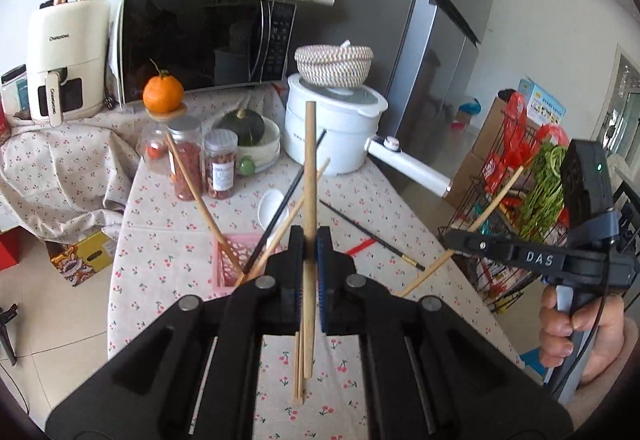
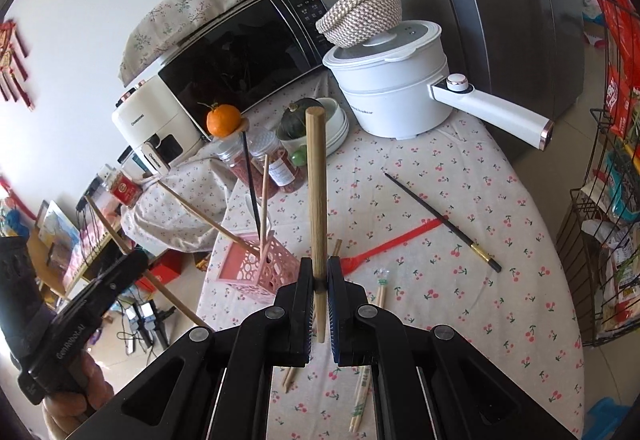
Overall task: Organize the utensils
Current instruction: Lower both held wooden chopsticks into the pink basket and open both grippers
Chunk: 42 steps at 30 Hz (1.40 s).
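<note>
My left gripper [image 1: 310, 236] is shut on a wooden chopstick [image 1: 309, 168] that stands upright between its pads, above the cherry-print table [image 1: 180, 240]. My right gripper [image 2: 320, 264] is likewise shut on an upright wooden chopstick [image 2: 316, 192]. Each gripper shows in the other's view, the right gripper [image 1: 450, 239] at the right and the left gripper [image 2: 134, 260] at the left, both with a slanted chopstick. A pink basket [image 2: 256, 268] holds several chopsticks. On the cloth lie a black chopstick [image 2: 440, 220], a red fork [image 2: 384, 244] and loose wooden chopsticks [image 2: 380, 294].
A white pot [image 2: 396, 96] topped by a woven bowl [image 2: 364, 16], spice jars [image 1: 186, 160], an orange [image 1: 163, 93], a squash in a bowl [image 1: 244, 126], a microwave [image 1: 200, 40] and an air fryer [image 1: 66, 56] crowd the back. A fridge [image 1: 420, 40] and wire rack [image 2: 600, 200] stand at the right.
</note>
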{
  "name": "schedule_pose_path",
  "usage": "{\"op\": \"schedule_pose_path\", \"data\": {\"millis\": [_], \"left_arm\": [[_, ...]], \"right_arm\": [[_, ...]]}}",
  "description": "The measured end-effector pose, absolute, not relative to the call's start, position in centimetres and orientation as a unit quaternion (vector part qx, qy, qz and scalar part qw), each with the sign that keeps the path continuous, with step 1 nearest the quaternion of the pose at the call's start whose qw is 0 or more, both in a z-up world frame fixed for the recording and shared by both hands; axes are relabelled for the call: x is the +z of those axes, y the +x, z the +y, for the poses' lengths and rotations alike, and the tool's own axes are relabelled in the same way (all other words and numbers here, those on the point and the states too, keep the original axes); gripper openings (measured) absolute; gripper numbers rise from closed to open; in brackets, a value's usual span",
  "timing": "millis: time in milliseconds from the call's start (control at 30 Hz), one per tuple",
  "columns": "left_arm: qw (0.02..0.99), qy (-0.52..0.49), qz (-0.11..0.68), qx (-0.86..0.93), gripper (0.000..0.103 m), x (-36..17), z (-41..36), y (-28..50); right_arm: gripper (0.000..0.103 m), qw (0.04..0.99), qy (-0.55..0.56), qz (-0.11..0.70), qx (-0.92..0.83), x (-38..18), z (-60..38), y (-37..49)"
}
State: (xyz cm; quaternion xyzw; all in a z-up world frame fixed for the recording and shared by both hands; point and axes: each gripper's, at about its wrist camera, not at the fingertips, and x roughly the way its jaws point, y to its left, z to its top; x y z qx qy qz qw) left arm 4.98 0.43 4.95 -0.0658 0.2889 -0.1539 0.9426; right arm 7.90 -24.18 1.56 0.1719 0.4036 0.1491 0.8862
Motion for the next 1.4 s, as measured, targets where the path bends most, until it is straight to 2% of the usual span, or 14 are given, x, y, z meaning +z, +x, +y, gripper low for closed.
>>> {"op": "schedule_pose_path", "data": {"millis": [200,333,800,1000,1033,1167,1400], "left_arm": [[0.973,-0.117,0.171,-0.100,0.007,7.7,4.3,4.3],[0.979,-0.129,0.139,-0.072,0.007,6.9,5.3,5.6],[0.972,-0.103,0.203,-0.050,0.007,0.4,4.0,11.7],[0.956,-0.114,0.266,-0.045,0.008,-1.4,4.3,13.7],[0.953,-0.123,0.273,-0.045,0.009,-1.5,4.5,13.7],[0.947,-0.137,0.287,-0.038,0.031,-0.7,5.4,13.1],[0.933,-0.108,0.343,-0.008,0.040,-0.7,6.3,11.3]], "right_arm": [[0.006,0.897,0.176,0.377,0.148,2.6,-22.9,8.5],[0.006,0.899,0.181,0.370,0.148,2.7,-22.0,9.0],[0.006,0.903,0.197,0.347,0.157,3.6,-20.3,9.6],[0.006,0.902,0.198,0.345,0.169,3.5,-19.2,10.2],[0.006,0.901,0.198,0.345,0.171,3.5,-19.0,10.3],[0.007,0.901,0.196,0.342,0.179,3.4,-17.7,10.9],[0.007,0.899,0.166,0.358,0.193,2.4,-14.5,12.8]]}}
